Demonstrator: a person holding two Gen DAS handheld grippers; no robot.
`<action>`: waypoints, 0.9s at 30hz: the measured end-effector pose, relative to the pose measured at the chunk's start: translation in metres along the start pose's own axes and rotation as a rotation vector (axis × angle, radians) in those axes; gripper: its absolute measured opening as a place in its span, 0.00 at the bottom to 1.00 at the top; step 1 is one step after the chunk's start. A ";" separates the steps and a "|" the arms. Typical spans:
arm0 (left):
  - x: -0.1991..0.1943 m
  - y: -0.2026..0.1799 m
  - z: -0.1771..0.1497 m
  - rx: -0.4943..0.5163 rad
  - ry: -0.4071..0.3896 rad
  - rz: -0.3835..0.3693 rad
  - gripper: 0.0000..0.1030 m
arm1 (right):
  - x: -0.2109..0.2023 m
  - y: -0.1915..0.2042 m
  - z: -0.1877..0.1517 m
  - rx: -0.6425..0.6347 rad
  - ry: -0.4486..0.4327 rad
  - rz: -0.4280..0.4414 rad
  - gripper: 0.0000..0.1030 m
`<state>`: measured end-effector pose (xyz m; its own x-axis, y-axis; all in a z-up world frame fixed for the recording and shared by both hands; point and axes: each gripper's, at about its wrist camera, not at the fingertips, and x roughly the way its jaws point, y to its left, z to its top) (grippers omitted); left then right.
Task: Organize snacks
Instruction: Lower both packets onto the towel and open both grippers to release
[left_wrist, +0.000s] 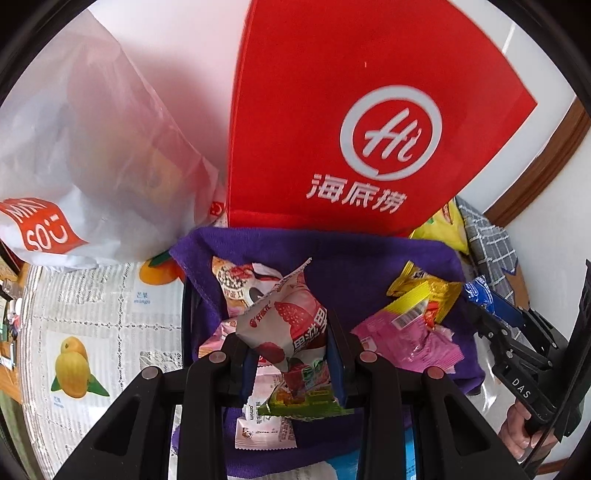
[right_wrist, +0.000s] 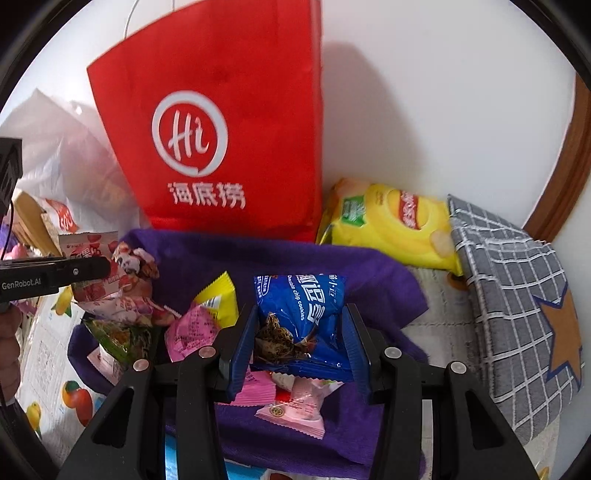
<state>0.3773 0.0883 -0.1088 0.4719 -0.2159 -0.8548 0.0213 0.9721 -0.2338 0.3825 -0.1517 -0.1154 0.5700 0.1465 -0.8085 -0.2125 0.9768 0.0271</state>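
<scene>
Purple cloth (right_wrist: 207, 258) covers the desk middle and carries the loose snack pile. Each gripper already pinches 1 packet above it: the left gripper (left_wrist: 290, 354) clamps a white-and-red fruit snack packet (left_wrist: 284, 321), its long axis running away toward the red bag (left_wrist: 332, 110); the right gripper (right_wrist: 299, 343) clamps a blue cookie packet (right_wrist: 306, 310). Judging by position, the red bag stands straight ahead at the desk's far edge, roughly equally near to both.

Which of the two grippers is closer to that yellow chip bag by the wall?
The right. The right gripper, shut on a blue cookie packet, sits just short of the yellow chip bag. The left gripper, holding a white-and-red snack packet, is farther off, across the purple cloth.
</scene>
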 end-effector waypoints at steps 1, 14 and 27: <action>0.002 0.000 0.000 0.003 0.005 0.001 0.29 | 0.003 0.001 -0.001 -0.002 0.007 0.003 0.45; 0.018 -0.005 -0.003 0.018 0.055 -0.016 0.29 | 0.031 0.015 -0.013 -0.030 0.072 -0.006 0.45; 0.031 -0.020 -0.008 0.062 0.093 -0.024 0.30 | 0.037 0.014 -0.017 -0.033 0.077 -0.024 0.45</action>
<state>0.3843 0.0612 -0.1344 0.3870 -0.2443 -0.8891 0.0875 0.9696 -0.2283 0.3877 -0.1352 -0.1551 0.5129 0.1089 -0.8515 -0.2262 0.9740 -0.0117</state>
